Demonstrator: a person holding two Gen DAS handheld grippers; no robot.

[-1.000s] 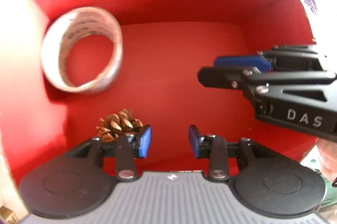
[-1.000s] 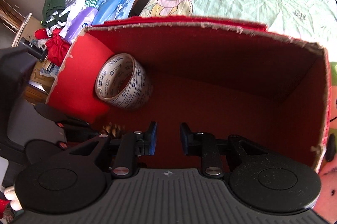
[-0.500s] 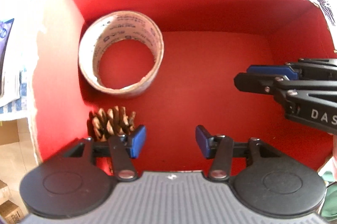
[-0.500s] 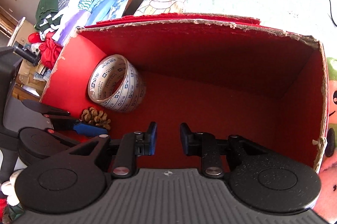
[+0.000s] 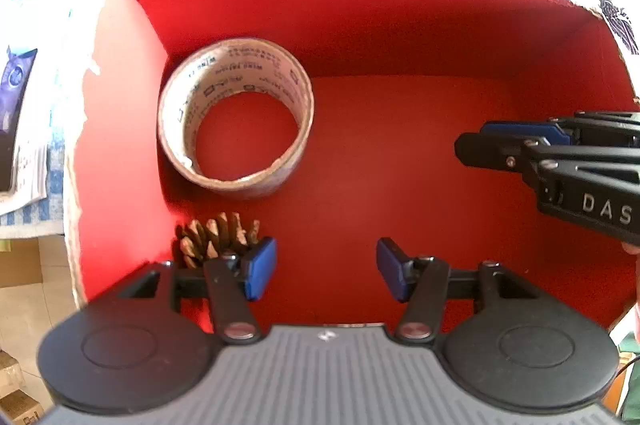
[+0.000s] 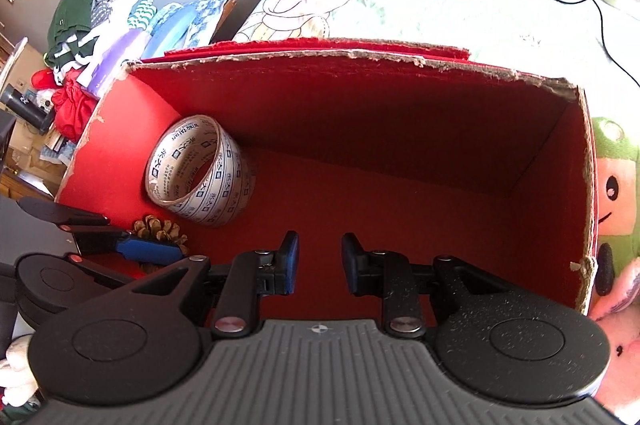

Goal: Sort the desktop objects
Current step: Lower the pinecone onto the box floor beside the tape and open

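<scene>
Both claws are empty and pulling up out of the box [image 5: 120, 153]: left claw [image 5: 326, 267] spread wide, right claw [image 6: 320, 261] parted. Cone [image 5: 216, 237] sits just past the left finger, tape [image 5: 236, 117] beyond. Those two look sorted.

Inside the red box [image 6: 400, 113], the tape roll [image 6: 200, 171] and pine cone [image 6: 160, 229] crowd the left wall, leaving the floor's middle and right free.

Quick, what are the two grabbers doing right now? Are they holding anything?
Left gripper: open, holding nothing.
Right gripper: open, holding nothing.
</scene>
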